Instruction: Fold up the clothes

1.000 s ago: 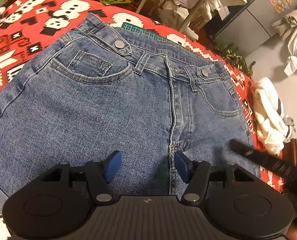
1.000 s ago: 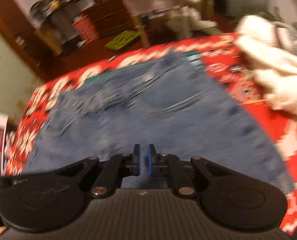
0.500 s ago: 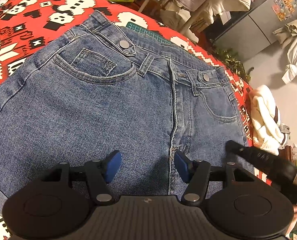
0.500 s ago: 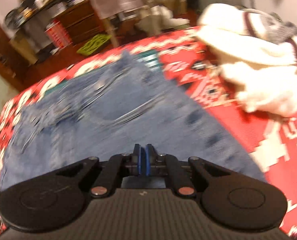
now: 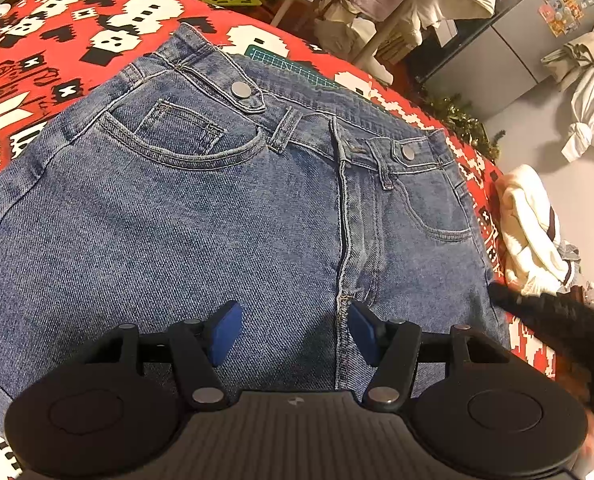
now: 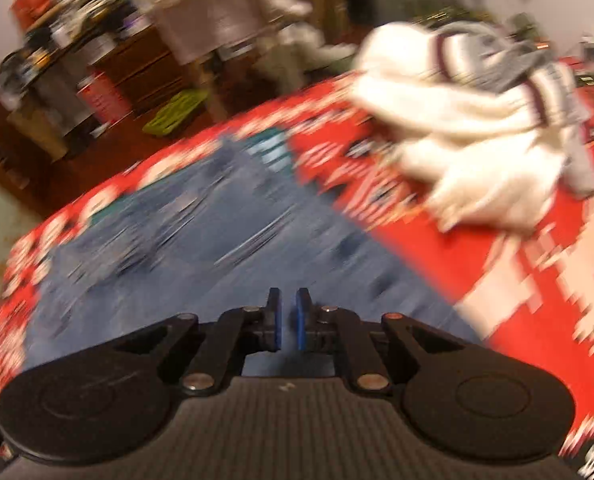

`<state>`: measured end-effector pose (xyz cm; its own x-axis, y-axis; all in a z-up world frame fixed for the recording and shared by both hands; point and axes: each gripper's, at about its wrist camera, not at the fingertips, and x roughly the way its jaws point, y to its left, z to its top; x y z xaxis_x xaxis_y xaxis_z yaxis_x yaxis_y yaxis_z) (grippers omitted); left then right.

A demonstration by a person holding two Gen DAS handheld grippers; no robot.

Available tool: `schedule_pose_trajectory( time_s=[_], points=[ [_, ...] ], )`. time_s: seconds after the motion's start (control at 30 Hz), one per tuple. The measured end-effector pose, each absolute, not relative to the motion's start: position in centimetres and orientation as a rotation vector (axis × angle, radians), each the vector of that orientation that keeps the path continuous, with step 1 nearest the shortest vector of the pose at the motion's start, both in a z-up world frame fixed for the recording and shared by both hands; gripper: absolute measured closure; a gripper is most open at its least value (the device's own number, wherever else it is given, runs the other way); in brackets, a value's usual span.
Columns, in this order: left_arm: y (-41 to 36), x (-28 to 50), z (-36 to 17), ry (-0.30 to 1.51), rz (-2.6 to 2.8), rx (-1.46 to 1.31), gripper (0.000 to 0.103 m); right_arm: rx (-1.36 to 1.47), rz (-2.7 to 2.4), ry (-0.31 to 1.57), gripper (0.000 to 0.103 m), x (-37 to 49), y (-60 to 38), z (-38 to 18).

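Observation:
Blue denim shorts [image 5: 217, 220] lie flat, front side up, on a red patterned blanket [image 5: 57, 52], waistband at the far end. My left gripper [image 5: 293, 332] hovers open over the crotch seam, with nothing between its blue pads. The right gripper's black body [image 5: 545, 316] shows blurred at the shorts' right edge in the left wrist view. In the right wrist view my right gripper [image 6: 288, 316] is shut apart from a thin slit and holds nothing, above the blurred shorts [image 6: 217, 248] near their right side.
A heap of white knitwear [image 5: 533, 232] [image 6: 477, 140] lies on the blanket to the right of the shorts. A green cutting mat [image 5: 289, 64] peeks out beyond the waistband. Furniture, hanging clothes and a grey cabinet [image 5: 517, 40] stand past the bed.
The left gripper has risen slightly and stayed open. The right gripper has swung to the right, bringing the white knitwear further into its view, and stayed shut.

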<state>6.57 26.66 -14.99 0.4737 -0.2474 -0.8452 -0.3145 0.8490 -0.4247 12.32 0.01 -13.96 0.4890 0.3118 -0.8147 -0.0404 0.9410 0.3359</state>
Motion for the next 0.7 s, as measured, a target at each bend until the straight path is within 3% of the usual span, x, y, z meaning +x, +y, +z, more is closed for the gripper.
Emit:
schedule_pose_trajectory(
  time_s=[0.37, 0.43, 0.7],
  points=[
    [27.0, 6.3, -14.8, 1.097, 0.021, -0.625, 0.045, 0.222, 0.346, 1.204, 0.094, 7.7, 6.8, -15.0],
    [27.1, 6.3, -14.8, 1.097, 0.02, -0.625, 0.045, 0.218, 0.317, 1.223, 0.099, 7.7, 6.7, -15.7],
    [27.1, 6.3, -14.8, 1.1, 0.018, -0.628, 0.045, 0.264, 0.155, 1.189, 0.101, 9.2, 1.9, -15.6]
  ],
)
